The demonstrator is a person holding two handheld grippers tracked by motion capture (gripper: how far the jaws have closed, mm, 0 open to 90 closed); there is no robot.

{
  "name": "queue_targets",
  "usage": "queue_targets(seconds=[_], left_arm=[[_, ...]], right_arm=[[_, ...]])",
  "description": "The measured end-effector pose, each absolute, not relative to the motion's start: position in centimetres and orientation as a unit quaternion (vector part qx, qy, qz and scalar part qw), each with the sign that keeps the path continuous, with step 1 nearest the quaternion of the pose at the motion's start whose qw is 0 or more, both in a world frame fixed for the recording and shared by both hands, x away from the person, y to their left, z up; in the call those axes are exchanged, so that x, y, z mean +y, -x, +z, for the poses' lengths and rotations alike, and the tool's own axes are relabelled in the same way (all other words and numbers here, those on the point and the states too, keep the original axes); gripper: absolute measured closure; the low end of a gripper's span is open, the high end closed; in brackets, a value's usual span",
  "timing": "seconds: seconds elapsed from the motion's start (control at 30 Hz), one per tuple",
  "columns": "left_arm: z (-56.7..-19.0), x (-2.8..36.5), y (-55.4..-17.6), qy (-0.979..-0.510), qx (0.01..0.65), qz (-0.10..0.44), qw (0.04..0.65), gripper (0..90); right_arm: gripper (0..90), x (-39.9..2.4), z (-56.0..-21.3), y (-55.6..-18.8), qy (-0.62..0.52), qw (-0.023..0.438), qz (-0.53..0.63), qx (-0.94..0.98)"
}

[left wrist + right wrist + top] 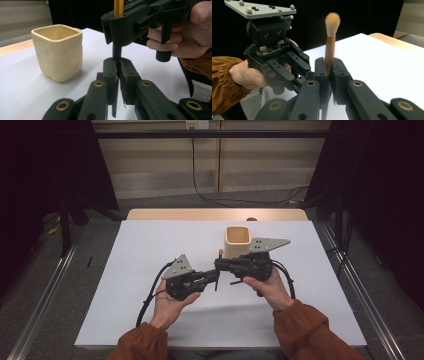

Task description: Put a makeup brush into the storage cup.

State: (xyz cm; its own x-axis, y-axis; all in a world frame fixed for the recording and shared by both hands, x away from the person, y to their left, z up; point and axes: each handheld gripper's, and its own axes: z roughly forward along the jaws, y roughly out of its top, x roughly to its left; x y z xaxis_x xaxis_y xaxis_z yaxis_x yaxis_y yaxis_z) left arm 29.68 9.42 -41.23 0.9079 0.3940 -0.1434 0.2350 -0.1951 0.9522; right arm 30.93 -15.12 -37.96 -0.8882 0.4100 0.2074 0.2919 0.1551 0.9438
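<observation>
Both tongs clamp one makeup brush (330,47), held upright: the left tongs (117,72) pinch its dark lower handle, the right tongs (330,71) its gold ferrule just above. It looks light, stiff and slippery, its bristles soft. Just beyond stands a cream cup (238,241) on the counter (150,245).

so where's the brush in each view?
High view: brush is centre, upright between the two gripper tips, left of the cream cup.
Left gripper view: upper centre, gold and black handle.
Right gripper view: centre, bristles up.
Shared landmark: white table.
</observation>
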Motion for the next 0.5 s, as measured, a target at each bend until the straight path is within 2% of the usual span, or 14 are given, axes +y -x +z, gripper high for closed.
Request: queue_targets(seconds=[0.37, 0.5], left_arm=[[-41.32, 9.30, -29.66, -0.765, 0.202, 0.063, 0.608, 83.1], [-41.34, 9.30, -29.68, -0.764, 0.209, 0.061, 0.608, 77.4]], right_arm=[[84.3, -15.37, -37.85, -30.89, -0.231, 0.046, 0.609, 0.758], [84.3, -15.38, -37.83, -30.81, -0.228, 0.046, 0.605, 0.761]])
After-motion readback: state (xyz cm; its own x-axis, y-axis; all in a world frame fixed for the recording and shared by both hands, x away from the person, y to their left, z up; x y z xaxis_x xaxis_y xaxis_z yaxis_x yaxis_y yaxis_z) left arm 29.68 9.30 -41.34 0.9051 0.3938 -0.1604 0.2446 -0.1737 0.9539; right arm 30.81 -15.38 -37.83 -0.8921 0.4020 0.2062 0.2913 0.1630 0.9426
